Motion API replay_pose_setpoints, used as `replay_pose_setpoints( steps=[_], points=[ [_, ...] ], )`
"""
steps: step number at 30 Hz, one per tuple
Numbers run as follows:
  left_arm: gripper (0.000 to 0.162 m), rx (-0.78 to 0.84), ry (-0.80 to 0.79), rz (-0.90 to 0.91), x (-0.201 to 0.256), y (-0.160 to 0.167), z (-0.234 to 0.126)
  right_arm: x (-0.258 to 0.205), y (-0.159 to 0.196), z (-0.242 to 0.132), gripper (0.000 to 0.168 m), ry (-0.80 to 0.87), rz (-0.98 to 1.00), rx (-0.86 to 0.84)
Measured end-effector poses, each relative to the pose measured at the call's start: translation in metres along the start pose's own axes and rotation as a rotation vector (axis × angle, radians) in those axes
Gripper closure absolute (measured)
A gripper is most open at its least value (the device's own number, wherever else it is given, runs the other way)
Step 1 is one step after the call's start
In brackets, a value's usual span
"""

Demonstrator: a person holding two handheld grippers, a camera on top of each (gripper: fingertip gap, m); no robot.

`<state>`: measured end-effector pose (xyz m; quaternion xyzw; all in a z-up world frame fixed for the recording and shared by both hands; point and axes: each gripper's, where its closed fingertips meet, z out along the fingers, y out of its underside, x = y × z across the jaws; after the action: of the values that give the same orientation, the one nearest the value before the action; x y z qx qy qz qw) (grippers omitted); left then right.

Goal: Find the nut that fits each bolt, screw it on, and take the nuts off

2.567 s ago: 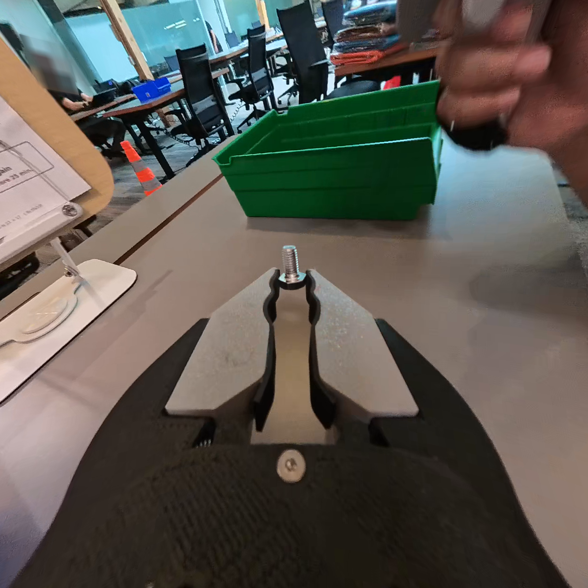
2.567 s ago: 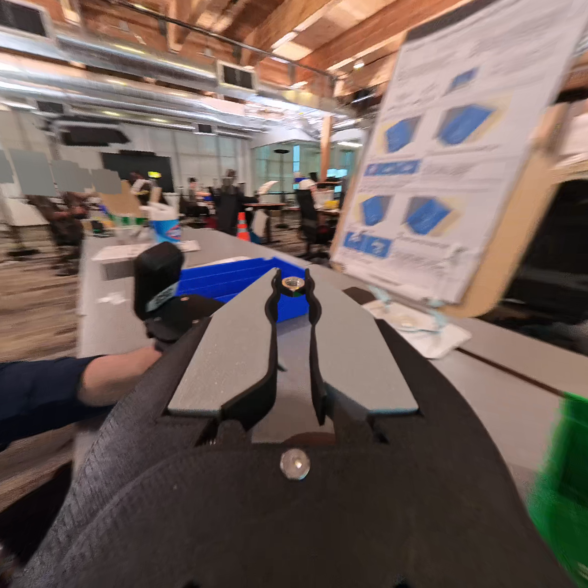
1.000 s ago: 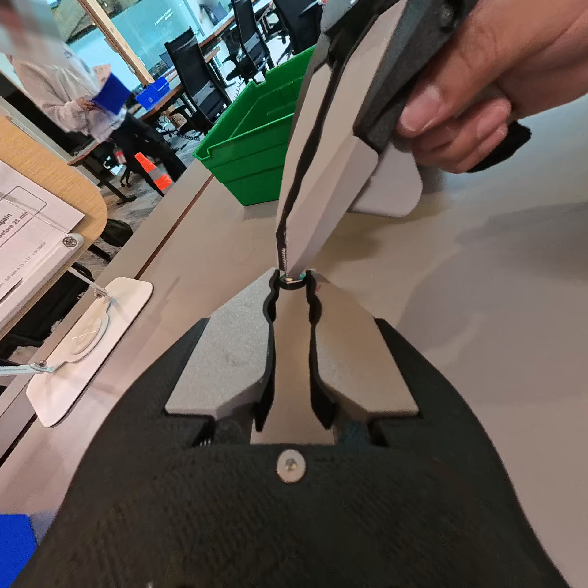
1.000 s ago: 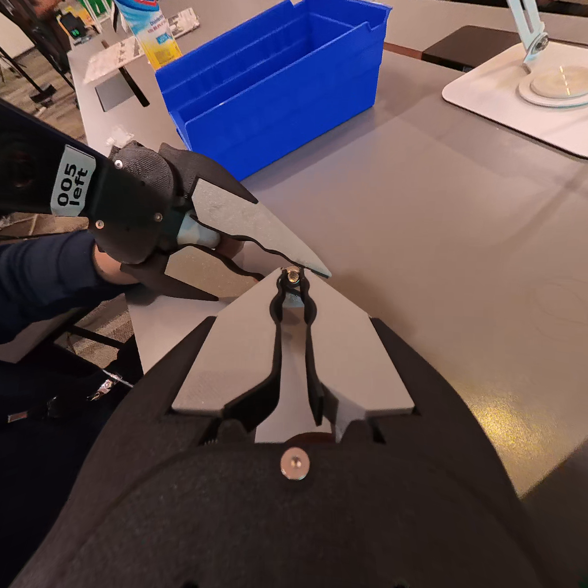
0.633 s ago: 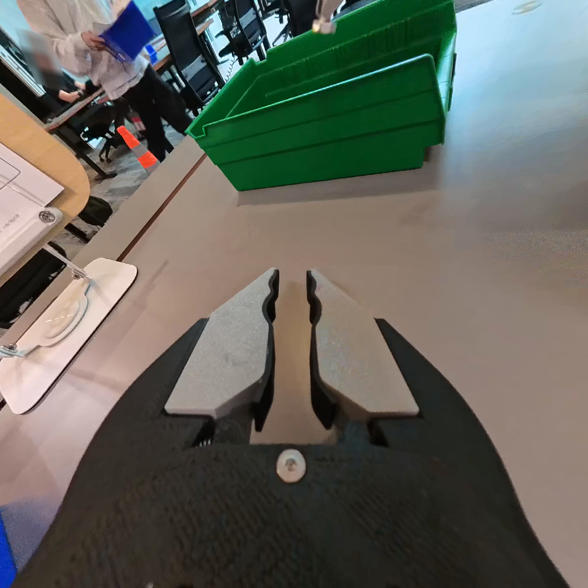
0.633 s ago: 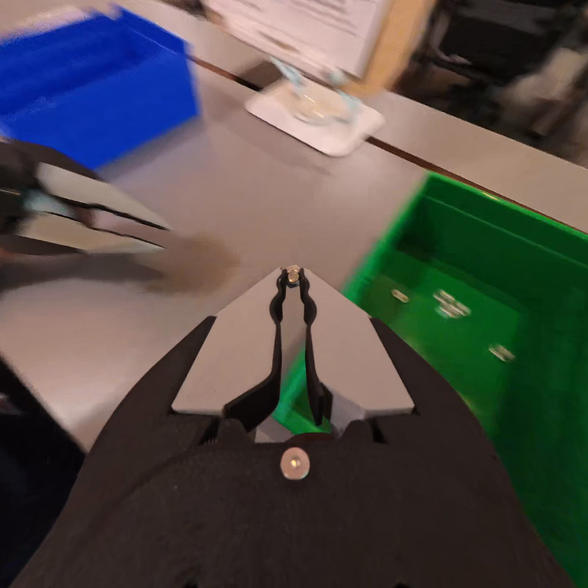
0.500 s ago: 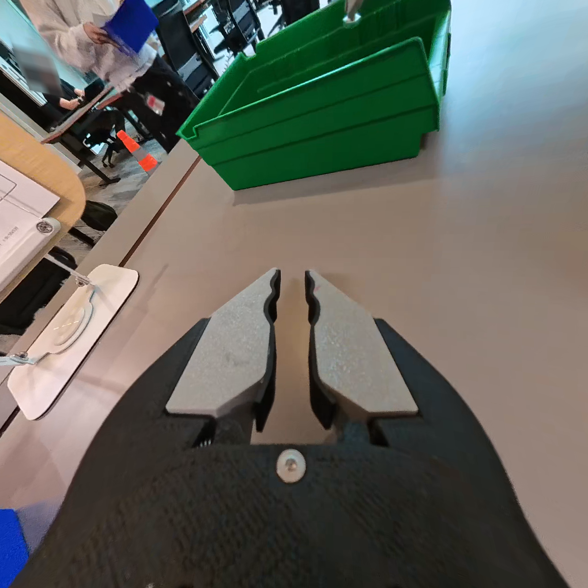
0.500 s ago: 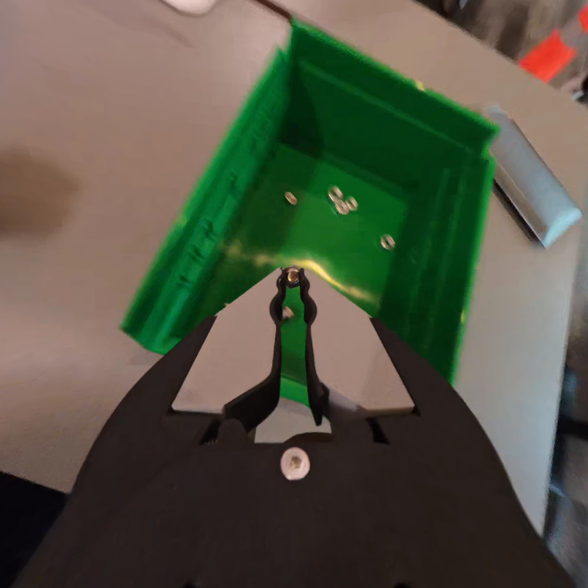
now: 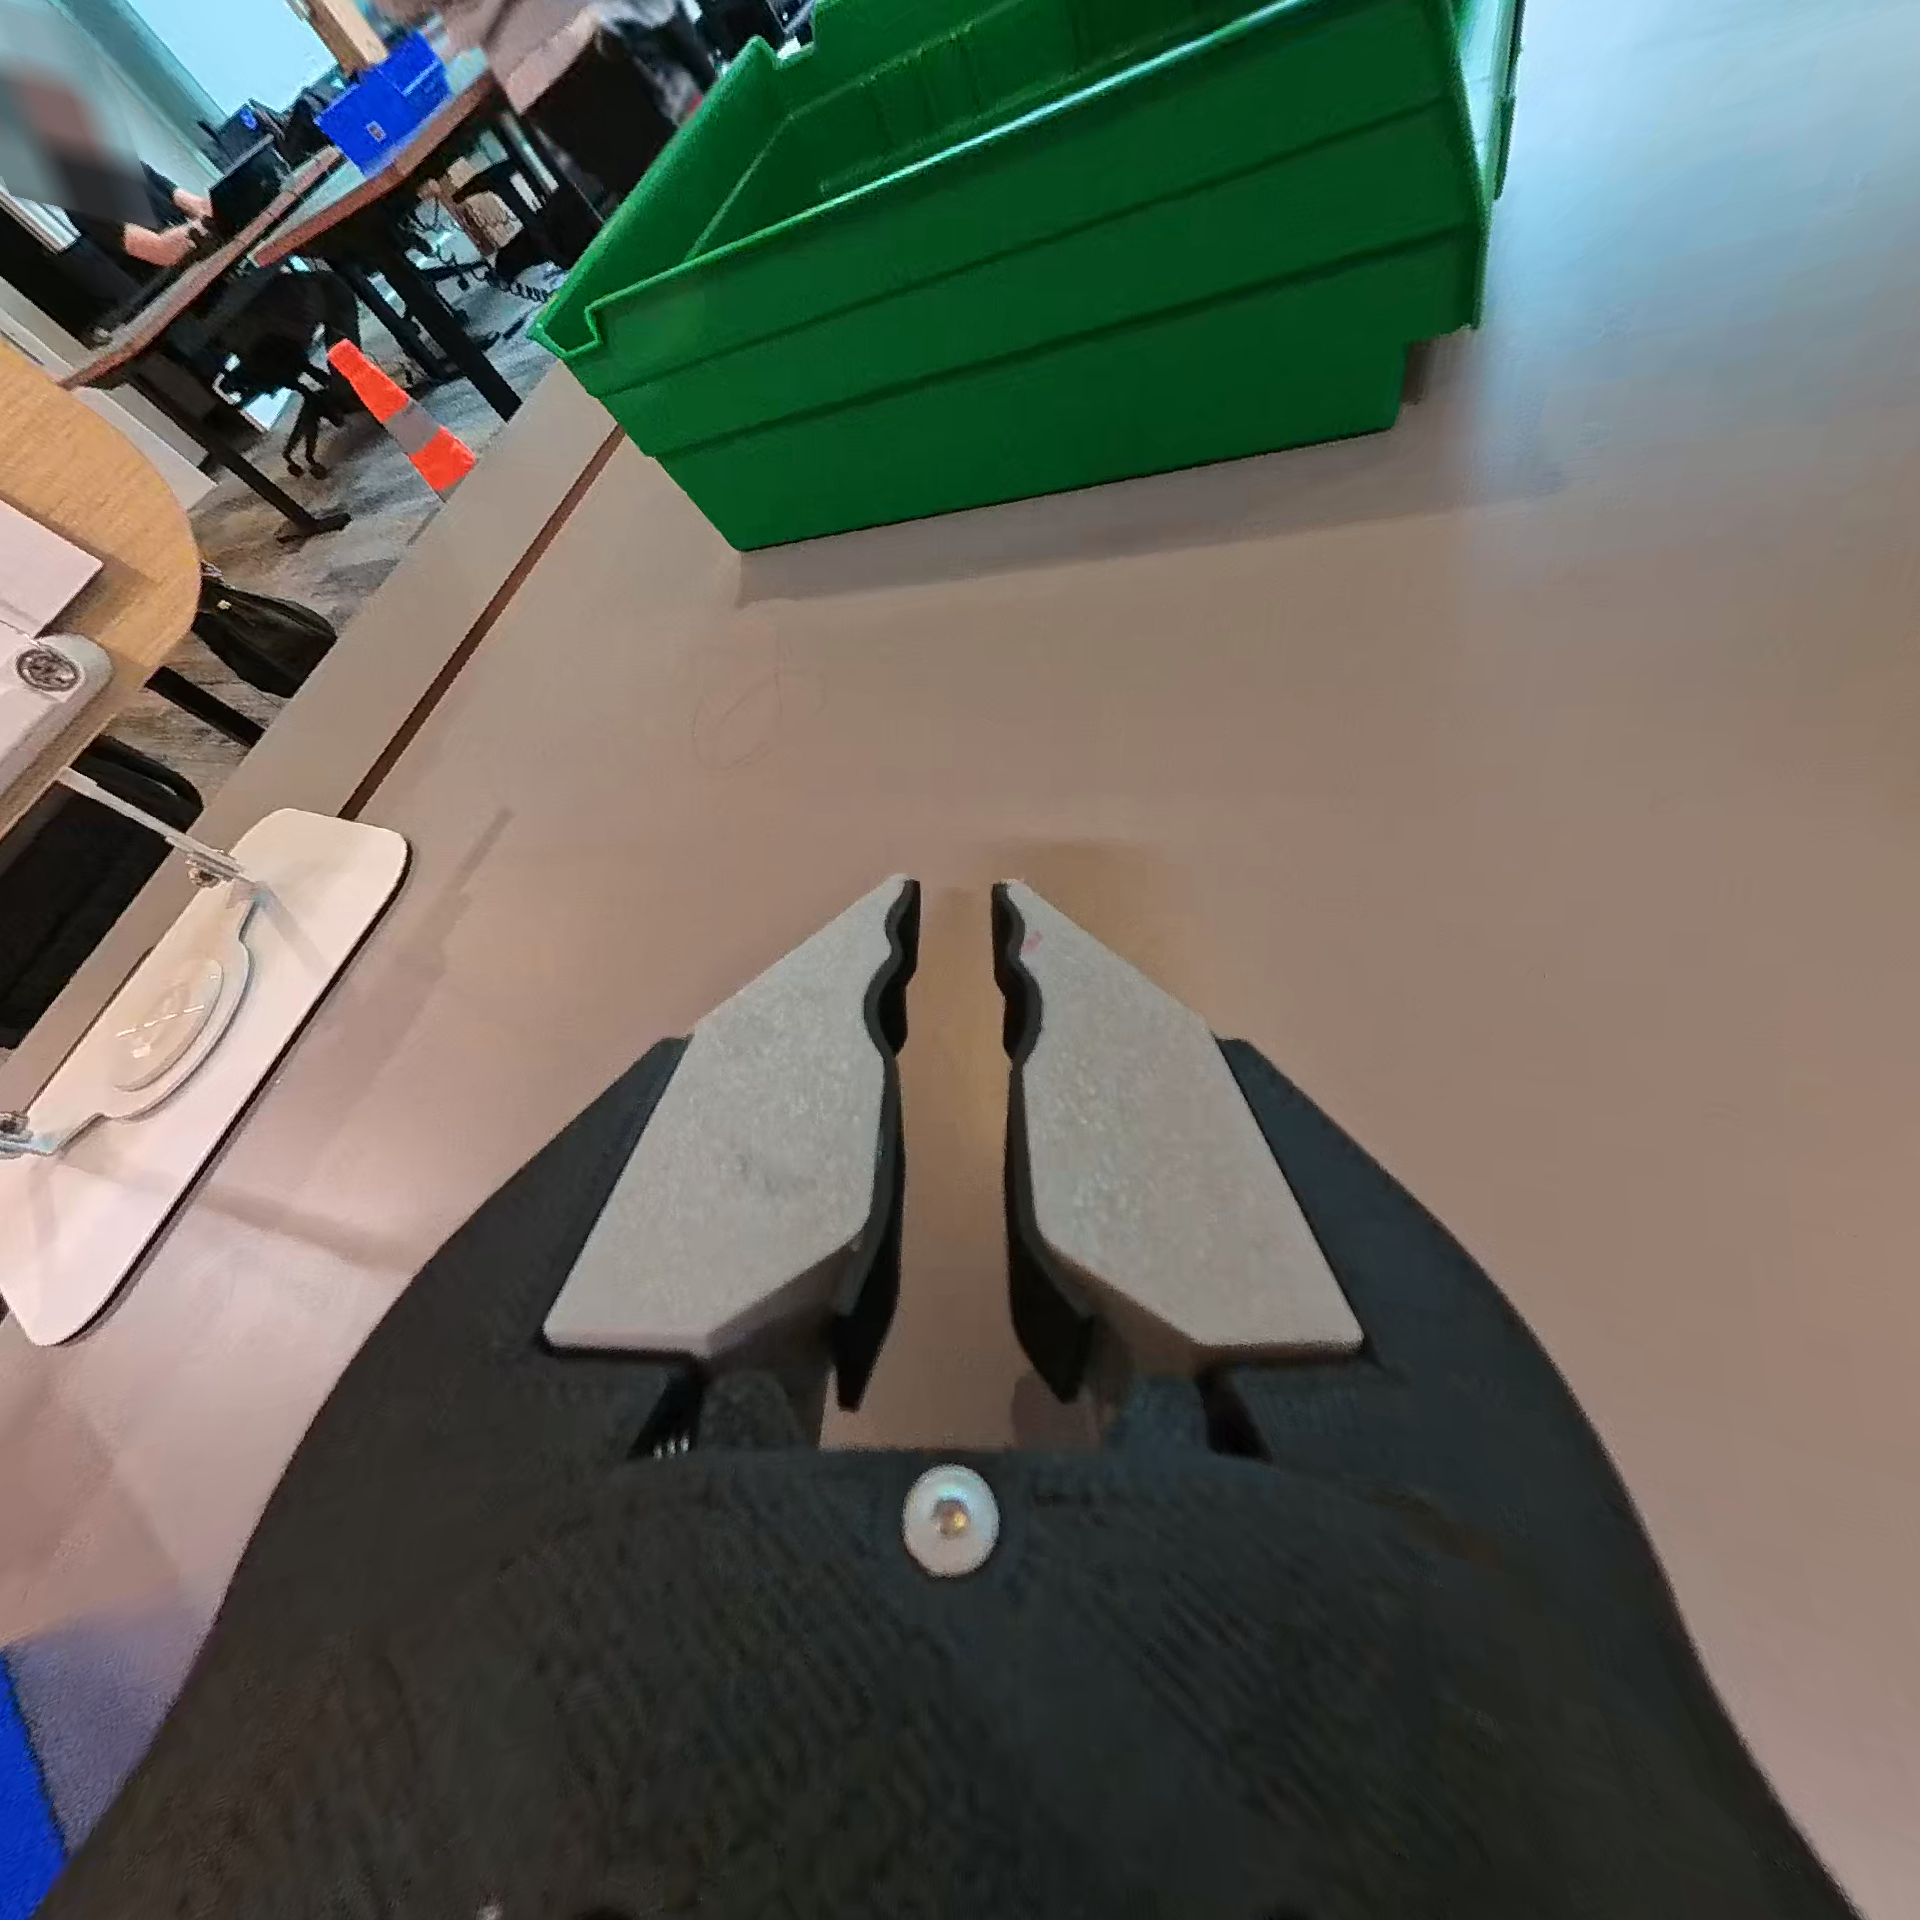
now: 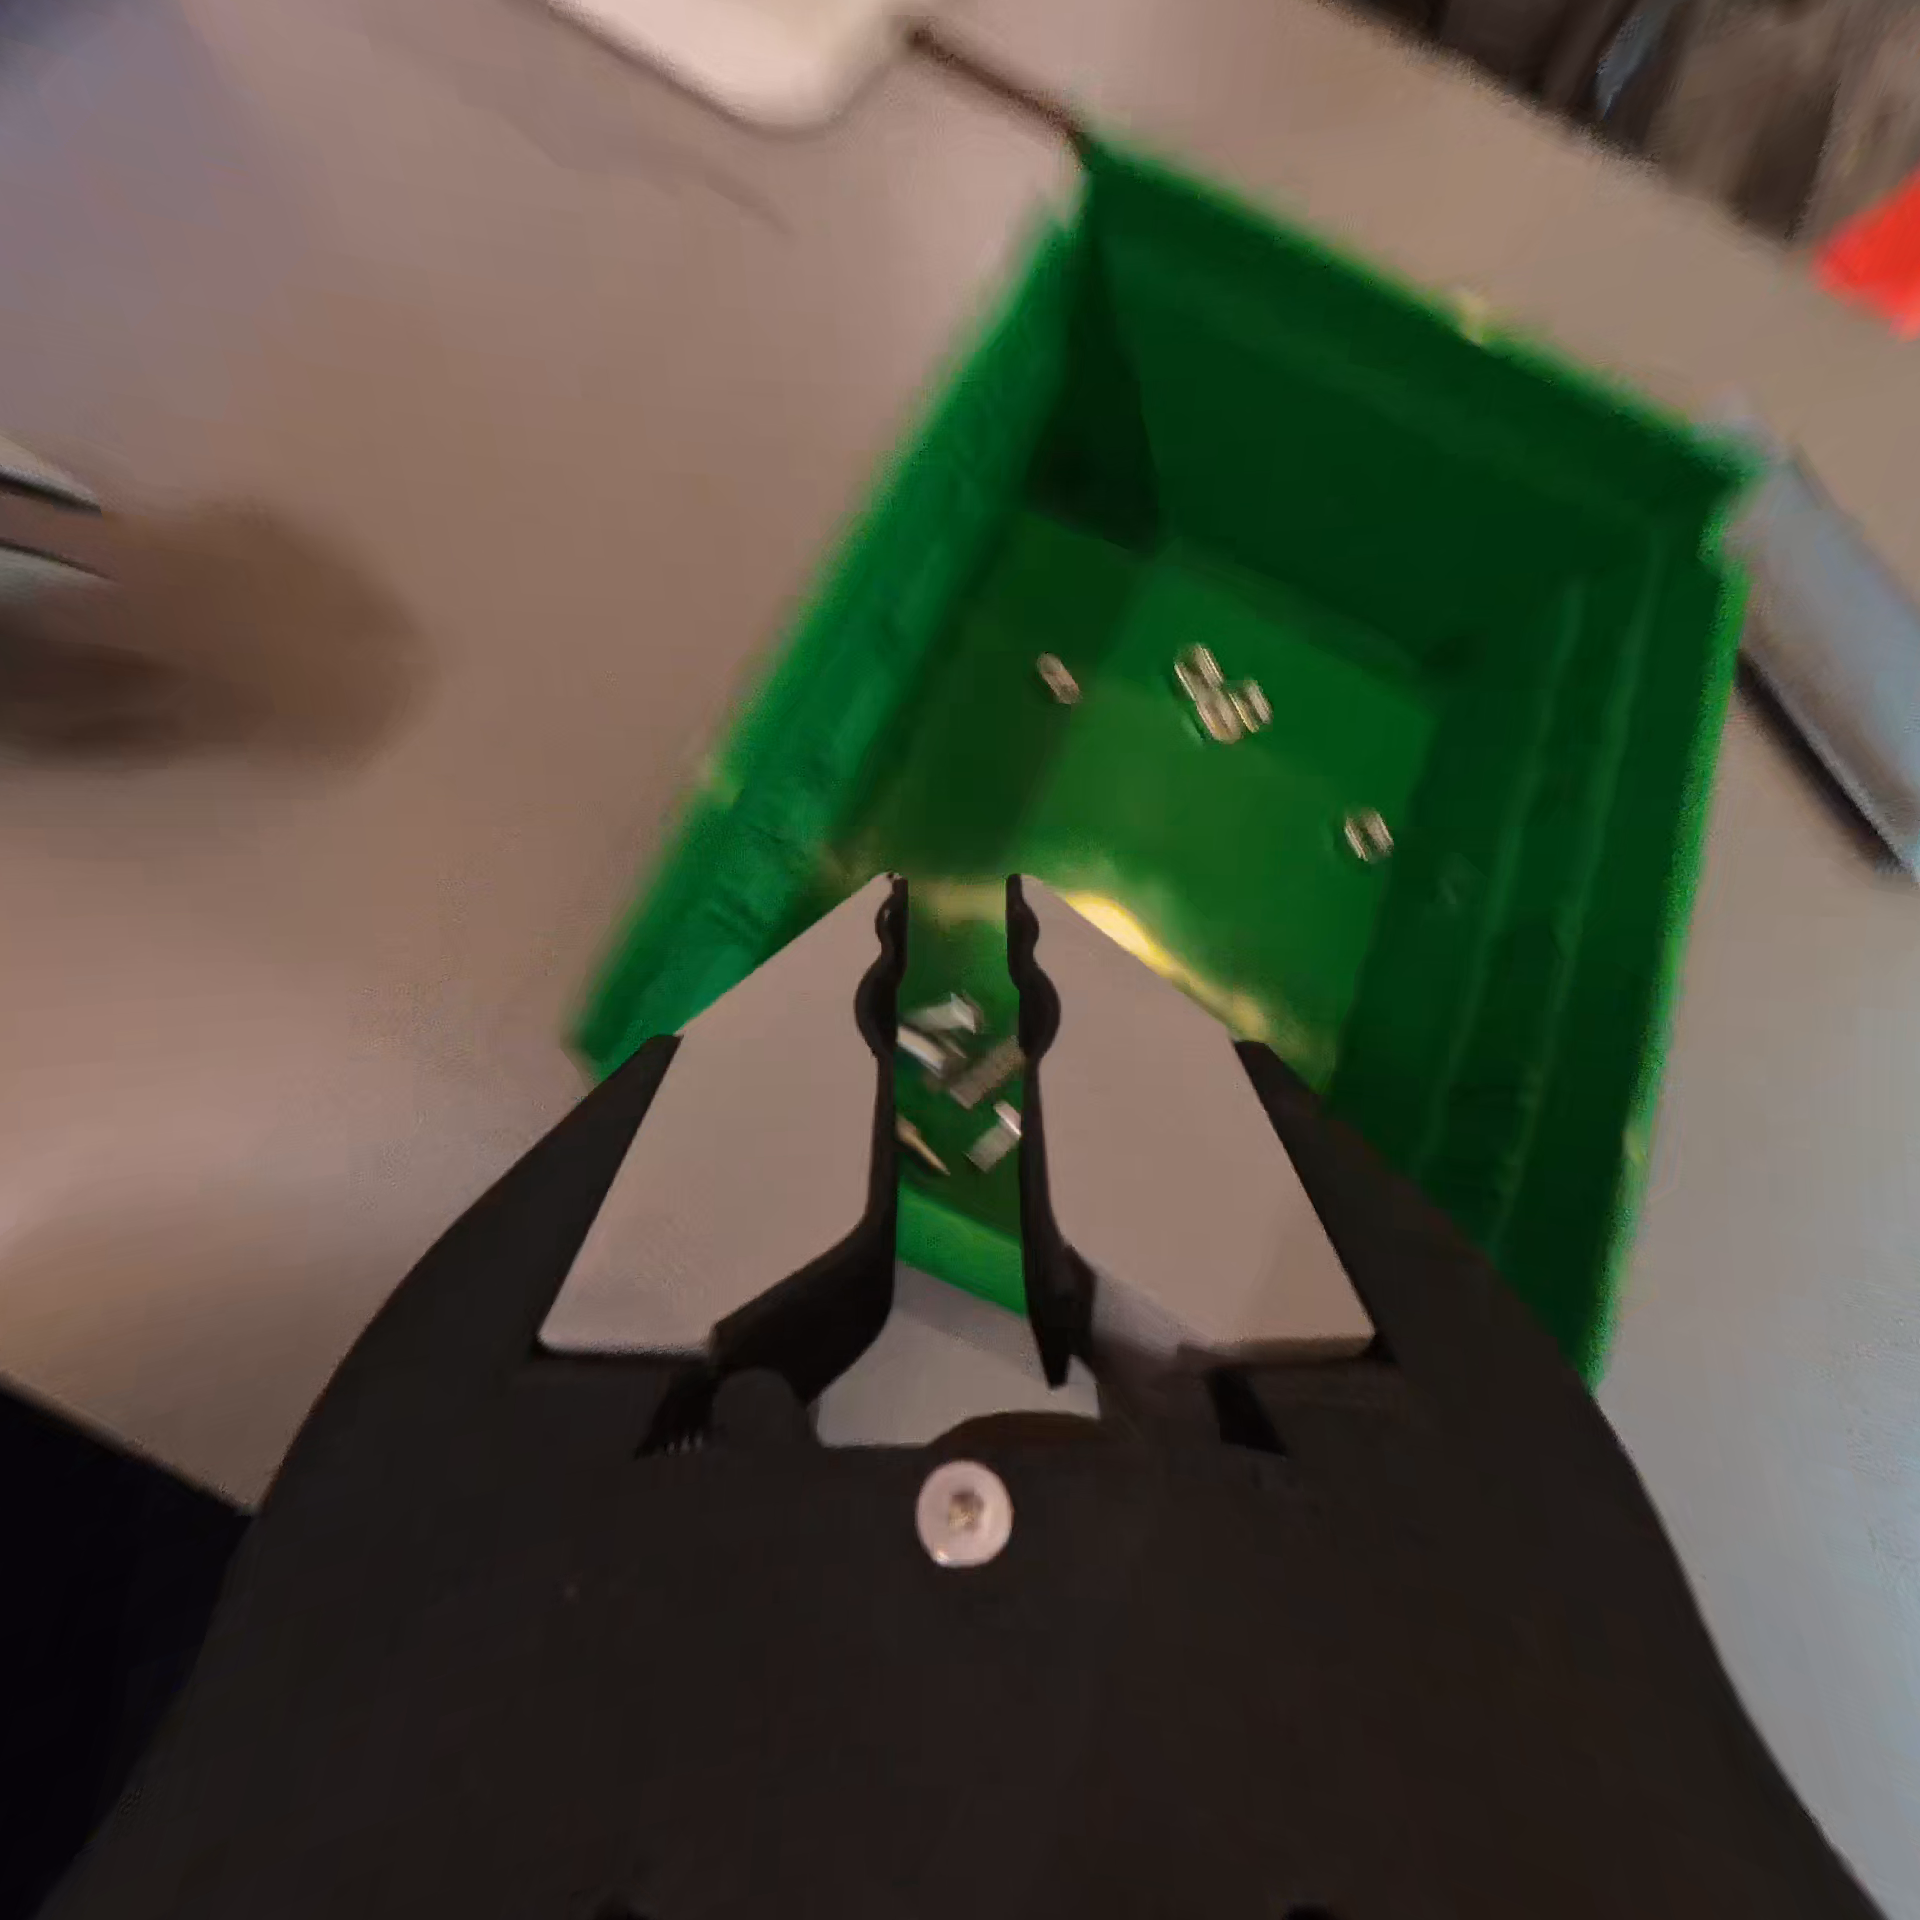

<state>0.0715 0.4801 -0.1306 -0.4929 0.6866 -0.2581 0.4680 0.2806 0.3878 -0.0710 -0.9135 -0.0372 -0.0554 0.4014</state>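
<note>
The left gripper (image 9: 954, 894) is held low over the grey table (image 9: 1351, 831), tilted slightly downward, its two grey fingers (image 9: 769, 1122) pointing forward along the surface. Its jaws stand a little apart and nothing is gripped between them. To the left of these tongs a white stand base (image 9: 197, 1029) is seen lying on the table, and past it an orange cone (image 9: 400, 416) stands on the floor. Ahead of the tips and a little to the right, well apart from them, the green bin (image 9: 1039, 343) rests on the table. Compared with half a second ago, this gripper is aimed much the same way, with the same narrow gap; the bolt clamped in it 2.6 s ago is no longer there.

The right gripper (image 10: 953, 883) is held above the green bin (image 10: 1558, 935), pointed steeply down into it. Its jaws are parted, with an empty gap at the tips. Through that gap, on the bin floor just behind the tips, several blurred silver metal pieces (image 10: 961, 1070) are seen; whether these are nuts or bolts cannot be told. Farther ahead of the tips and to their right, more small silver pieces (image 10: 1216, 696) lie scattered on the bin floor. Half a second ago a small metal part was pinched at these tips; now the tips are spread and that part is gone from them. The view is smeared by motion.
</note>
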Motion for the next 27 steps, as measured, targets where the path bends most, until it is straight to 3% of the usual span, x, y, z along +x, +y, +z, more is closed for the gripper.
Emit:
replay_pose_setpoints(
  steps=[4,7,9,13,19,23,27],
  points=[
    [0.150,-0.015,0.010,0.013,0.004,0.002,0.002,-0.094,-0.081,-0.041,0.150,-0.215,-0.092,0.369],
    [0.150,-0.020,0.014,0.000,0.003,0.004,0.002,-0.152,-0.117,-0.039,0.147,-0.319,-0.120,0.538],
    [0.148,-0.016,0.020,-0.034,0.002,0.005,0.000,-0.182,-0.127,-0.011,0.142,-0.378,-0.116,0.542],
    [0.146,0.044,0.095,-0.205,0.010,-0.003,-0.024,-0.196,-0.133,0.060,0.141,-0.360,-0.076,0.563],
    [0.138,0.015,0.063,-0.219,-0.036,-0.008,-0.139,-0.208,-0.121,0.086,0.140,-0.480,-0.029,0.572],
    [0.132,-0.204,-0.083,-0.239,-0.126,0.044,-0.211,-0.212,-0.117,0.075,0.142,-0.476,-0.076,0.595],
    [0.127,-0.511,-0.103,-0.462,-0.190,0.143,-0.240,-0.222,-0.119,0.067,0.142,-0.495,-0.094,0.619]
  ],
)
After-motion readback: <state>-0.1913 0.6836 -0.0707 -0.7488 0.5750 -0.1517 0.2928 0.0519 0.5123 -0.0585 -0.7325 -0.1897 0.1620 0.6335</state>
